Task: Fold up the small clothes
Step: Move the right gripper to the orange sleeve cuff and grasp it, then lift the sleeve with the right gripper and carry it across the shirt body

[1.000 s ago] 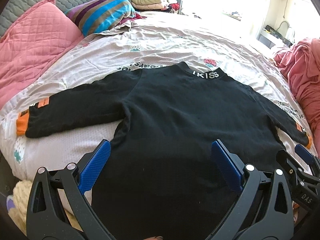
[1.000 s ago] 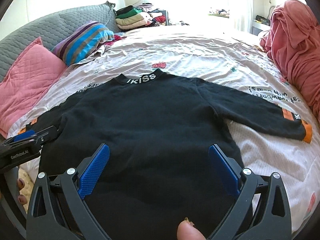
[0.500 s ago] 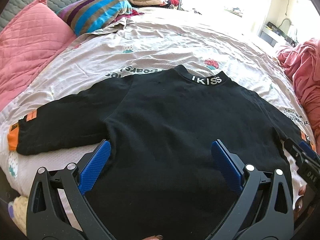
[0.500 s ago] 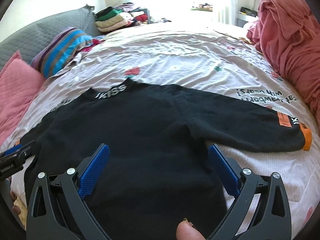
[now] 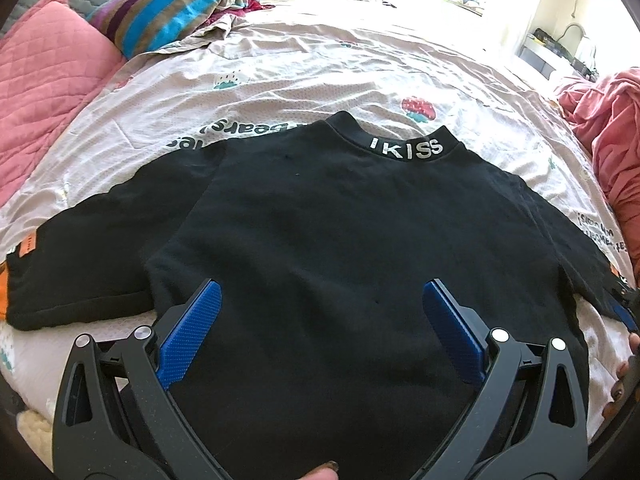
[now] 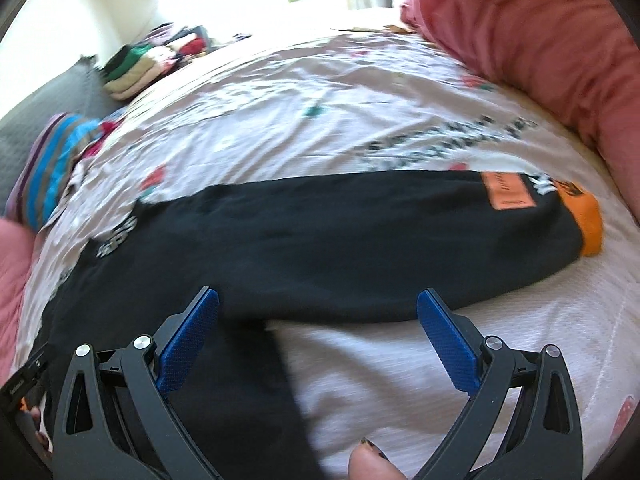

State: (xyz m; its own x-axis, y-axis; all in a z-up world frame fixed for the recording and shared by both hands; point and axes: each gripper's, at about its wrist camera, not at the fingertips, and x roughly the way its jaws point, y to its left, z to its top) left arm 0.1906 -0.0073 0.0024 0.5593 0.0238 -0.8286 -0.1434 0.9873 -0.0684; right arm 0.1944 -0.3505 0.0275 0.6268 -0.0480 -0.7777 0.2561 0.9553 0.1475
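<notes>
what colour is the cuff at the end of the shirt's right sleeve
Orange cuff on the black shirt, clearest in the right wrist view.

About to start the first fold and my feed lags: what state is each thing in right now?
Black long-sleeved sweatshirt with white IKISS collar: spread flat on the bed, unfolded.
Its orange-cuffed right sleeve: stretched out sideways, flat.
Its left sleeve: stretched out sideways, flat.
Left claw: open, empty, over the sweatshirt body.
Right claw: open, empty, by the right sleeve's underarm.
</notes>
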